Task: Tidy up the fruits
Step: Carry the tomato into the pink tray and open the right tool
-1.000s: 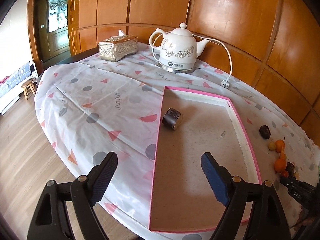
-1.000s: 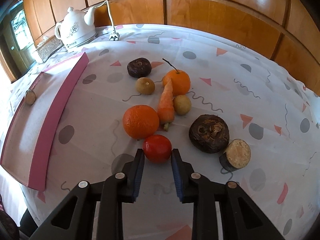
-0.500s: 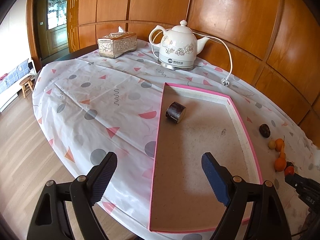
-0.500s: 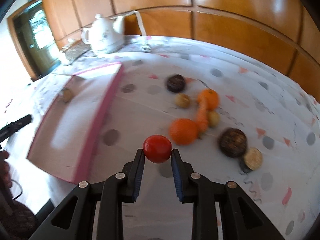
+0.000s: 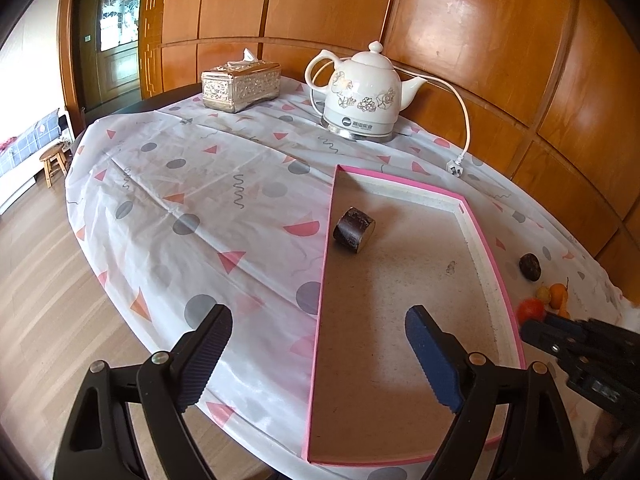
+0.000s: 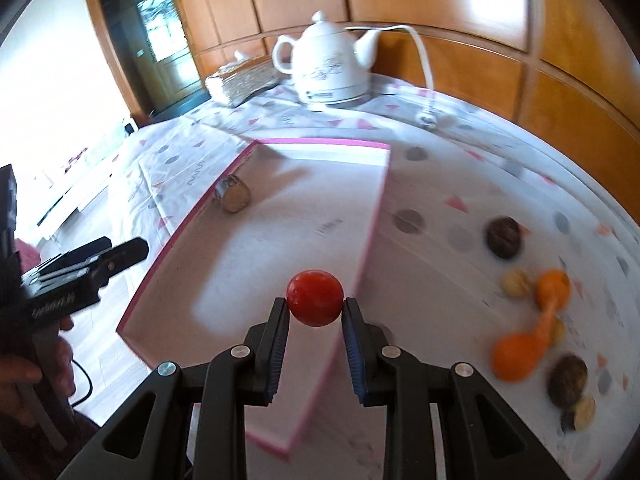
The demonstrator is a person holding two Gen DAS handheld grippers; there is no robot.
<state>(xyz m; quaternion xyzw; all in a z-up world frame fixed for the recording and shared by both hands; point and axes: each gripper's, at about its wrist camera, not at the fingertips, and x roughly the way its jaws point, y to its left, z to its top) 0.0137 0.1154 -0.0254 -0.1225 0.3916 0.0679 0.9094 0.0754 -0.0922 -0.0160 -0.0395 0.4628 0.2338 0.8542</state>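
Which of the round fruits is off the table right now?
The red tomato, clamped between the right gripper fingers above the pink tray. The orange ones lie on the tablecloth beside it.

Loose fruits (image 6: 532, 320) blurred beyond telling

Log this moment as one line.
right gripper: shut on tomato, above tray | left gripper: open, empty

Bright daylight, fisheye warp, right view motion-blurred
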